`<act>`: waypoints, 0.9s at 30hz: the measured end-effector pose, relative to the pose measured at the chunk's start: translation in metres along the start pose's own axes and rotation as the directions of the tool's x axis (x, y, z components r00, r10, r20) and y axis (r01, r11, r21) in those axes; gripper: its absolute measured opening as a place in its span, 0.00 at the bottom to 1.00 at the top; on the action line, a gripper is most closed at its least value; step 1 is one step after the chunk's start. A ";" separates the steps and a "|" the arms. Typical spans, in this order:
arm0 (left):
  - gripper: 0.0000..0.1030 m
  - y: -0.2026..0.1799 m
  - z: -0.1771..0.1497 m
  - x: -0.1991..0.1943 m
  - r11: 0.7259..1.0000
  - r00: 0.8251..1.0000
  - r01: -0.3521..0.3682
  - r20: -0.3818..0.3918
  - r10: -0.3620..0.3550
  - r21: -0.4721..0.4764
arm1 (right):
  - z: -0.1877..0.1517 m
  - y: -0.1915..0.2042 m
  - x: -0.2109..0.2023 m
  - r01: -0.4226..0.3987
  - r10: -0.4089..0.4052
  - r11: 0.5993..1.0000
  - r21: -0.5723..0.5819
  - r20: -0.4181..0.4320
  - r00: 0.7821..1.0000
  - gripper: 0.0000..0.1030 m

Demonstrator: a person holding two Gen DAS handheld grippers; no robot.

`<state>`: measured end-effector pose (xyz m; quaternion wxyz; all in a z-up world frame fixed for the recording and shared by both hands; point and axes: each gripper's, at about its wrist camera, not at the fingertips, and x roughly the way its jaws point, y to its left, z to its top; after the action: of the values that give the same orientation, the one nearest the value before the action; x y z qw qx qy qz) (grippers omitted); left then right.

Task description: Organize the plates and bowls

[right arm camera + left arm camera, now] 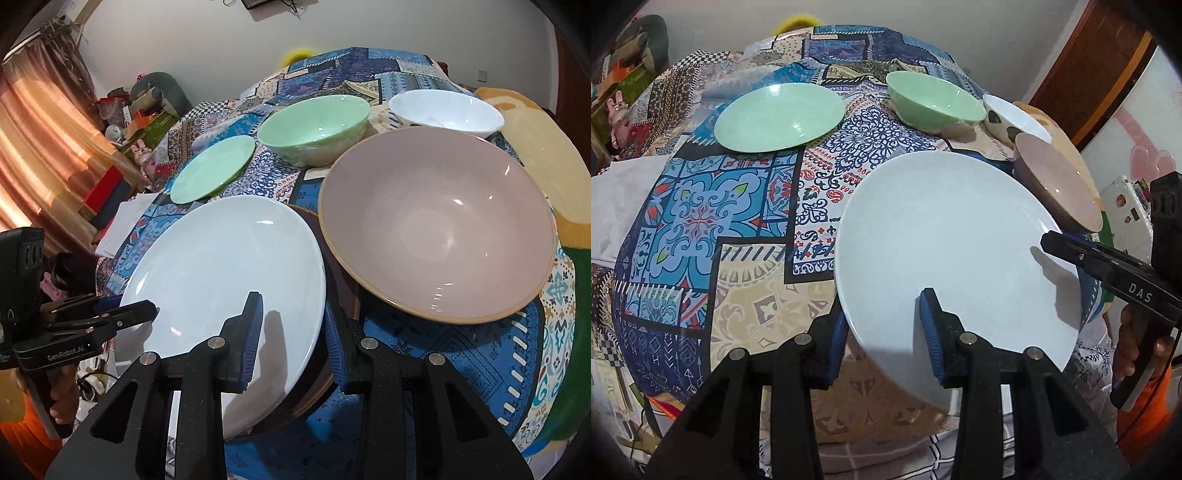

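While three bowls [436, 225] stand, two hand-held grippers [886, 332] straddle one white plate [945, 236].

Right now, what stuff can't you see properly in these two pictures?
- Dark plate under the white plate: right wrist view shows only its edge; the white plate covers the rest.
- Patterned white bowl: in the left wrist view, the pink bowl and green bowl hide part of it.
- Left gripper and right gripper: their jaws straddle the white plate's rim, but actual contact isn't clear.
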<state>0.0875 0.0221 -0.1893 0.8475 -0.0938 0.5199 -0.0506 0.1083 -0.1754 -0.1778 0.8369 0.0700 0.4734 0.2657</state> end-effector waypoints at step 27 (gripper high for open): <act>0.38 0.002 0.016 0.023 0.999 0.999 0.033 -0.034 -0.034 -0.020 | -0.005 -0.007 -0.011 -0.008 0.007 1.000 0.022 0.029 1.000 0.30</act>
<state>0.1122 0.0212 -0.2030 0.8365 -0.1100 0.5334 -0.0613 0.1023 -0.1880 -0.1751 0.8418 0.0848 0.4640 0.2626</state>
